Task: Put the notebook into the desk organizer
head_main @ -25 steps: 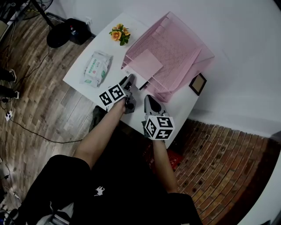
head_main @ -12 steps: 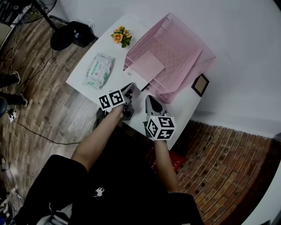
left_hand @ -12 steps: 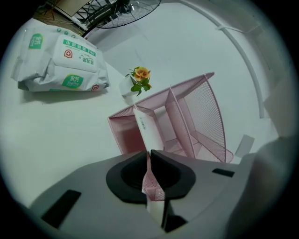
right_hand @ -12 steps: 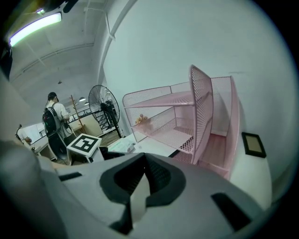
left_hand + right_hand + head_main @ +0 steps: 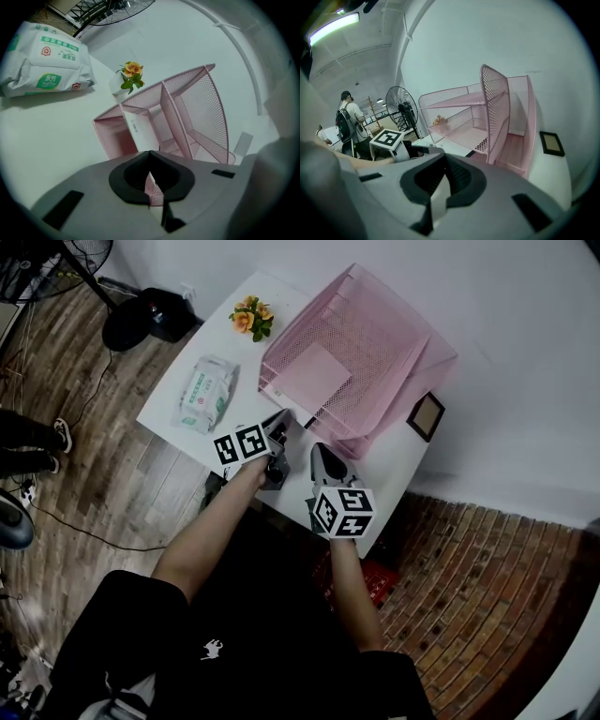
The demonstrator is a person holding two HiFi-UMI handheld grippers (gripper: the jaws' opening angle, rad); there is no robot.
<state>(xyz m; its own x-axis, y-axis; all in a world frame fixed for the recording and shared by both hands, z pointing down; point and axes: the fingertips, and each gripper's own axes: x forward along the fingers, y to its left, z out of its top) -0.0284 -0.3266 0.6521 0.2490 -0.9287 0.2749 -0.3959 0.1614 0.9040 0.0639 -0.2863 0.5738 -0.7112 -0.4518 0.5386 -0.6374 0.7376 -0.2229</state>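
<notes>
**Notebook in, left jaws shut on nothing**

Within the last second the left gripper (image 5: 150,153) has gone from wide open to fully closed. In the head view it has also eased back a little from the front edge of the organizer (image 5: 394,329). Nothing is between its pads: the tips meet, and only pink mesh shows through the slit below them. The notebook (image 5: 139,133) is inside the organizer, leaning on edge in the compartment at the end nearest the flowers (image 5: 131,75), and neither tool touches it. I judge the release done and the task as good as complete, with only drawing both hands clear of the organizer left to do.

The right gripper (image 5: 444,158) hangs just in front of the organizer, beside the left one. Its jaws are together, gripping nothing and touching nothing that I can see. The wipes pack (image 5: 202,392) lies to the organizer's left, and 1 small frame (image 5: 423,416) lies at its right corner
</notes>
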